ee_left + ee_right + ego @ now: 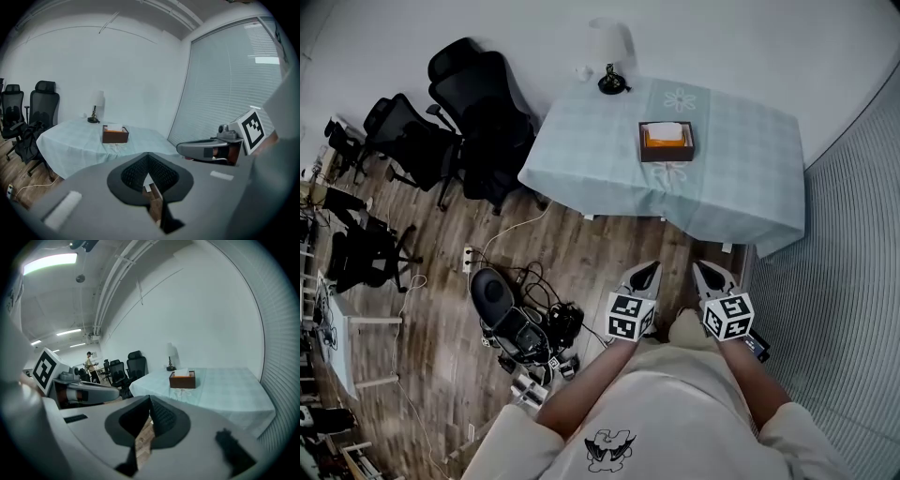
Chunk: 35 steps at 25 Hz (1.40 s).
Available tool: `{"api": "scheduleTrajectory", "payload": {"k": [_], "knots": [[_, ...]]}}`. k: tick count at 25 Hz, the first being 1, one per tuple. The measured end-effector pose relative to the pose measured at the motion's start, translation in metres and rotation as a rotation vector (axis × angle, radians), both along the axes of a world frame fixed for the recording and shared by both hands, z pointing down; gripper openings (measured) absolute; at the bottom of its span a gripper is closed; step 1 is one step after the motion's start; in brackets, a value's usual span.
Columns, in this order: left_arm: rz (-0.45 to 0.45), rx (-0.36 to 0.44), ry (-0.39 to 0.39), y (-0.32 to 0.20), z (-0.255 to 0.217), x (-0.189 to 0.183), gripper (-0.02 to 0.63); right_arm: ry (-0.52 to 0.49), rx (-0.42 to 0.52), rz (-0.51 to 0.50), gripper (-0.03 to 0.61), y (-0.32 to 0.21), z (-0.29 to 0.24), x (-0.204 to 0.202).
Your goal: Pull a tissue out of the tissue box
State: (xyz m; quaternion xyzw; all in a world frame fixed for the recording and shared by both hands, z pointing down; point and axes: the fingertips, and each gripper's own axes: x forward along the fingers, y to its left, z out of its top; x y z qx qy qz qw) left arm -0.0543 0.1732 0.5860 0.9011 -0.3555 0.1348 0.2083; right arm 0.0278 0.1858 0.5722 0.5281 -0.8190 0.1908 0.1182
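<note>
A brown tissue box (666,142) with a white tissue showing at its top stands on a table under a pale green cloth (741,178), far ahead of me. My left gripper (653,267) and right gripper (698,267) are side by side over the wooden floor, well short of the table, both pointing toward it. Each is shut with nothing held. In the left gripper view the jaws (148,154) meet at a point below the distant tissue box (115,134). The right gripper view shows its tips (150,398) touching and the tissue box (182,379) beyond.
A table lamp (607,56) stands at the table's far left corner. Black office chairs (469,117) crowd the table's left side. Cables and gear (525,328) lie on the floor to my left. Window blinds (853,253) run along the right. A person (89,362) stands far off.
</note>
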Motion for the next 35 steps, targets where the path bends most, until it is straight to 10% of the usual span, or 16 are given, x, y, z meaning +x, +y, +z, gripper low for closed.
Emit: {"api": "scheduleTrajectory", "payload": {"k": [25, 35], "knots": [[-0.104, -0.017, -0.062, -0.317, 0.004, 0.091, 0.005, -0.04, -0.02, -0.127, 0.013, -0.327, 0.01, 0.097], [-0.054, -0.035, -0.067, -0.376, 0.003, 0.099, 0.005, -0.03, -0.063, -0.111, 0.013, -0.375, 0.016, 0.087]]}}
